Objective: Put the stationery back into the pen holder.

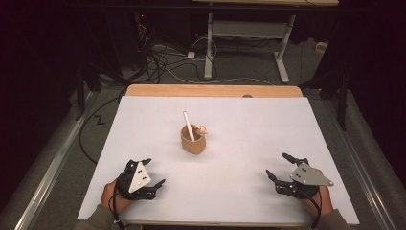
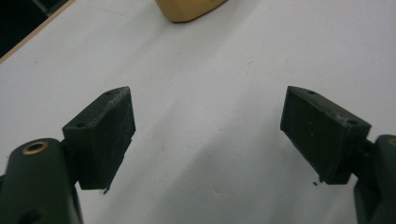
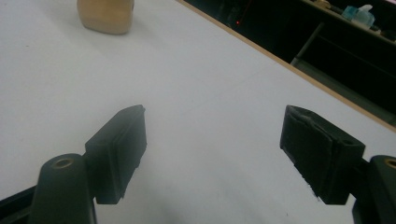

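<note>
A person stands at the near edge of the bench (image 1: 143, 103), which is covered by a white sheet with a strip of bare wood showing along its far edge. Each hand holds a pair of tongs low over the sheet. The left tongs (image 1: 154, 171) sit near the near-left corner, with a grey 3-cornered plate on top and a cable trailing back past the hand; their 2 black jaws are spread wide with nothing between them, and in the left gripper view the left tongs (image 2: 208, 133) show bare white sheet in the gap. The right tongs (image 1: 278, 166) sit near the near-right corner, likewise topped by a grey plate, jaws also released and holding nothing; the right gripper view looks along the right tongs (image 3: 212, 140) across the sheet toward the bench's wooden edge and the dark room beyond. Roughly in the middle of the bench, well apart from both pairs of tongs, stands a small tan cup (image 1: 193, 140), upright. A white stick (image 1: 187, 125) leans inside it, its upper end tilted toward the far-left, and a small pale object (image 1: 202, 129) rests at the cup's rim on the right side; I cannot tell what that object is. The cup's base (image 2: 189, 9) shows at the top of the left gripper view, and the cup (image 3: 106, 16) appears at the top left of the right gripper view
</note>
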`<state>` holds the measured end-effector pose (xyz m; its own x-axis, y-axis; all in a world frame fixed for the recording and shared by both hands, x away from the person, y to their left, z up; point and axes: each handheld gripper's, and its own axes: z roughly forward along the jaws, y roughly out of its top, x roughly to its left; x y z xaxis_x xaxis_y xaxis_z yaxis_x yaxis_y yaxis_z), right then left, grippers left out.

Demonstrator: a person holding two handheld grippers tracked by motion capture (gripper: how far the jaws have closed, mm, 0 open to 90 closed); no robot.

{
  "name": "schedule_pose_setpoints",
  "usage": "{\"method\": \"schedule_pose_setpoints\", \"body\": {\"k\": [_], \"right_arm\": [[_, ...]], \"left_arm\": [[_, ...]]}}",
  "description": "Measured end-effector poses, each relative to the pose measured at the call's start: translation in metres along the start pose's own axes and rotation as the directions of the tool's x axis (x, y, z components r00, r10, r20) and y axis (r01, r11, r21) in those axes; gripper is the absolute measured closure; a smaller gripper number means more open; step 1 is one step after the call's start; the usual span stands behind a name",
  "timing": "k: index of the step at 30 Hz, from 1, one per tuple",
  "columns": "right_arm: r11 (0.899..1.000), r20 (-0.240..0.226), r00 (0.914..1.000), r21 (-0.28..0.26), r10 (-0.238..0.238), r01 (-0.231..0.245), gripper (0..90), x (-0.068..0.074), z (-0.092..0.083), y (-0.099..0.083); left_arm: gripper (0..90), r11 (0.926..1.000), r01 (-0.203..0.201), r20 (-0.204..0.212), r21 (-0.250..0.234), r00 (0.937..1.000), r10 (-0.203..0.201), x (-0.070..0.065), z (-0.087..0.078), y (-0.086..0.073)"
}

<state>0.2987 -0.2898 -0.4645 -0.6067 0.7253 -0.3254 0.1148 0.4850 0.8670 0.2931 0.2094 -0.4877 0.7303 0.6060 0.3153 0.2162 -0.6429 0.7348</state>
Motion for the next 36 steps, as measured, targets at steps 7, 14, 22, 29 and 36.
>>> {"method": "schedule_pose_setpoints", "body": {"k": [7, 14, 22, 29, 36], "right_arm": [[0.999, 0.005, 0.9997, 0.026, 0.025, -0.025, 23.1, 0.0, -0.007, -0.013], [0.999, 0.003, 0.9995, 0.008, 0.033, -0.033, 23.1, 0.0, -0.009, -0.014], [1.0, 0.005, 0.9997, 0.0, 0.024, -0.024, 23.1, 0.001, -0.009, -0.011], [1.0, 0.006, 0.9999, -0.006, 0.015, -0.014, 23.1, 0.003, -0.009, -0.009], [1.0, 0.009, 0.9997, -0.008, 0.023, -0.023, 23.2, 0.002, -0.01, -0.01]], "left_arm": [[17.2, 1.0, -0.004, 0.004, -0.003, 1.0, 0.004, 0.0, 0.001, 0.001], [17.2, 0.9999, -0.011, 0.004, 0.005, 0.9999, 0.011, -0.002, 0.002, 0.002], [17.2, 0.9997, -0.023, 0.004, 0.009, 0.9997, 0.023, -0.003, 0.0, 0.001], [17.2, 0.9997, -0.024, 0.0, 0.003, 0.9997, 0.024, -0.003, -0.001, 0.001], [17.2, 0.9996, -0.026, 0.001, 0.007, 0.9997, 0.026, -0.004, 0.0, 0.001]]}}
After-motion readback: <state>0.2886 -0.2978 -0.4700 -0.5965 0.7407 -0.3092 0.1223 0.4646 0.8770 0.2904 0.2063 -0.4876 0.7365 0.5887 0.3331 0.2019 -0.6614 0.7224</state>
